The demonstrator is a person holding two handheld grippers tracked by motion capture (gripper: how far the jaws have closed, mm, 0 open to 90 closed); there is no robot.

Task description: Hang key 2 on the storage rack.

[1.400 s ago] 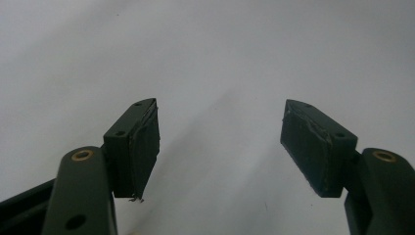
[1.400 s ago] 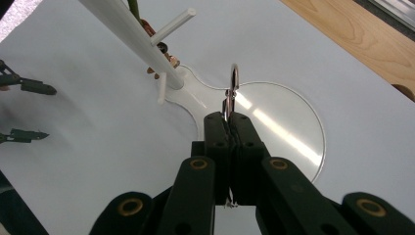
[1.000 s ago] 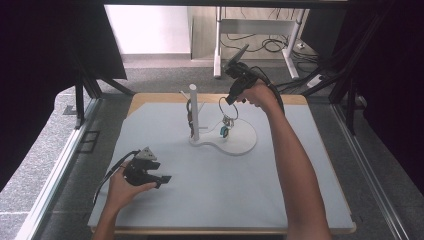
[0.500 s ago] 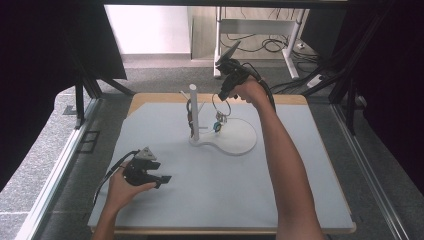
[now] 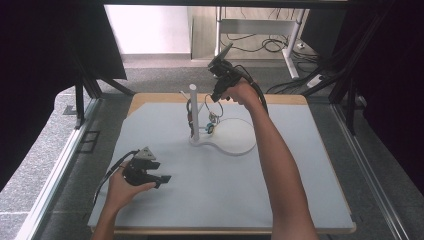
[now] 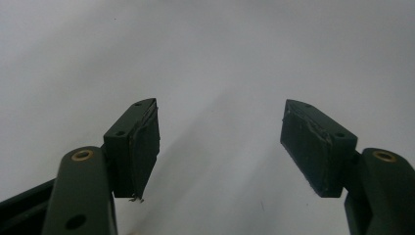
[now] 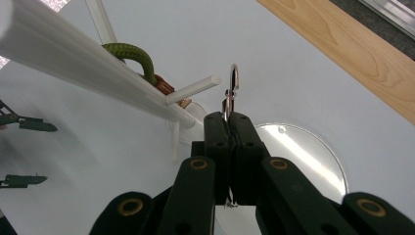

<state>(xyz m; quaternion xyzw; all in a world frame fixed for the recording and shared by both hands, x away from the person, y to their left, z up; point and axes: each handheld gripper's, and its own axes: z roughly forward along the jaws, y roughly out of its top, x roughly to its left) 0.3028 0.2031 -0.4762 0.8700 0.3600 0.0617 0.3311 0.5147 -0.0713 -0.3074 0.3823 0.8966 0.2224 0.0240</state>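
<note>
A small metal ring clasp (image 7: 233, 81) is pinched between the closed jaws of the right gripper (image 7: 228, 122); its loop sticks out past the pads. In the right gripper view the clasp is seen just beside the tip of a short white peg (image 7: 193, 90) on the white stand (image 7: 88, 63), apart from it by a narrow gap. A green cord loop (image 7: 131, 55) is hung over the stand's post, with something brown at its lower end.

In the high view the right gripper (image 5: 218, 90) is held up near the top of the stand (image 5: 193, 112), at the far side of the table. A thin loop with small coloured pieces (image 5: 212, 121) is seen hanging below it, beside the post and above the stand's round white base (image 5: 235, 137). Whether it is touching the post cannot be told.

The left gripper (image 5: 159, 178) is rested low on the grey mat (image 5: 280, 200), near the front left corner, well apart from the stand. In the left gripper view its jaws are spread wide, nothing between the pads (image 6: 147, 147), plain mat beyond them. The wooden table edge (image 7: 342, 54) is seen behind the clasp.
</note>
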